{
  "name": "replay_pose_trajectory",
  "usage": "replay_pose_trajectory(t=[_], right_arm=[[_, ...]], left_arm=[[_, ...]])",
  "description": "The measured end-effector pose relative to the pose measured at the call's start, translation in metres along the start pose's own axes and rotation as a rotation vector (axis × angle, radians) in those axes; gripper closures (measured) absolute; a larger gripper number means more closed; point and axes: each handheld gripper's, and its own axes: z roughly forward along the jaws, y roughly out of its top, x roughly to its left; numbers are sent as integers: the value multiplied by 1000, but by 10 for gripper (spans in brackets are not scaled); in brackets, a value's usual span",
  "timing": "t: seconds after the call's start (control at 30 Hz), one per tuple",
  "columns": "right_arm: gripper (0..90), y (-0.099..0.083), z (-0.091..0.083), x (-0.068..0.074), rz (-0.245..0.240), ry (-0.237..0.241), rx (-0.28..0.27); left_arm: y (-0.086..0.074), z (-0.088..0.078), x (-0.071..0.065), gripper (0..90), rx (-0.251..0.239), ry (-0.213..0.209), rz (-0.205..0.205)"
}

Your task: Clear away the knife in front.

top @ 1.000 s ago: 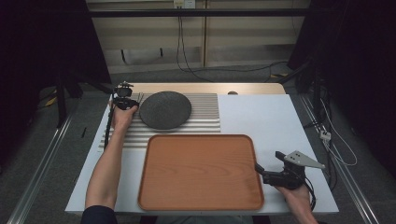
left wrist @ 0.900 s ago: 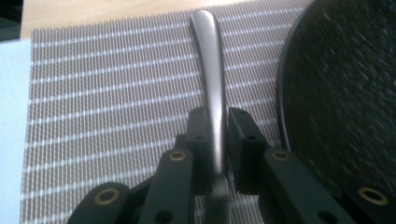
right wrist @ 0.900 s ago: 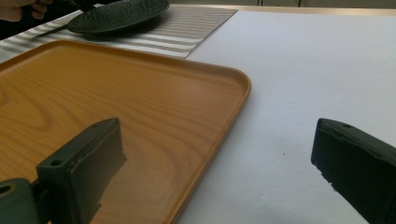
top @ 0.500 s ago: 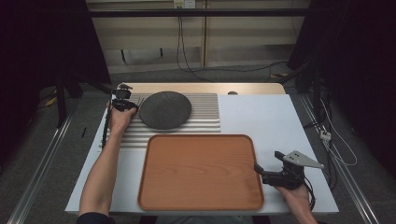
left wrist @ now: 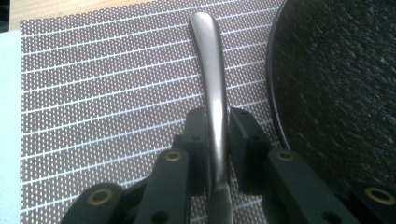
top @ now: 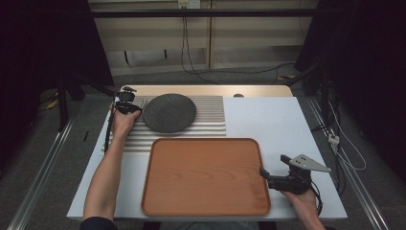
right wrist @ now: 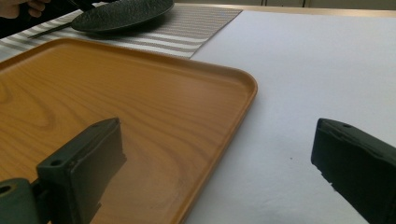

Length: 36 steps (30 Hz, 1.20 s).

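A silver utensil handle (left wrist: 208,56) lies on the striped placemat (left wrist: 116,93) just left of a dark round plate (left wrist: 336,70). My left gripper (left wrist: 217,116) is shut on that handle, one pad against each side. In the high view the left gripper (top: 128,103) sits at the placemat's (top: 210,120) far left corner, beside the plate (top: 170,112). My right gripper (top: 274,165) stands open at the right rim of the wooden tray (top: 206,177). In the right gripper view, the right gripper (right wrist: 217,135) has one jaw over the tray (right wrist: 116,93) and the other over the white table.
The white table top (top: 277,120) stretches out to the right of the placemat and tray. A wooden strip (top: 215,90) runs along the far edge. Dark floor, cables and stands surround the table.
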Motion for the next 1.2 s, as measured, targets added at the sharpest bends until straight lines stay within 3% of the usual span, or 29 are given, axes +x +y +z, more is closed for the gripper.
replay_pose_trajectory(t=[0.1,0.2,0.33,0.8,1.2], right_arm=[[23,0,0,0,0,-1,0],[23,0,0,0,0,-1,1],[23,0,0,0,1,0,2],[23,-1,-2,0,-1,-9,3],[23,-1,-2,0,1,-8,1]], left_arm=[[0,0,0,775,2,1,1],[0,0,3,798,-2,-24,-18],[2,0,-1,802,13,1,-6],[0,-6,4,802,9,-12,-13],[5,-27,1,802,-9,-21,32]])
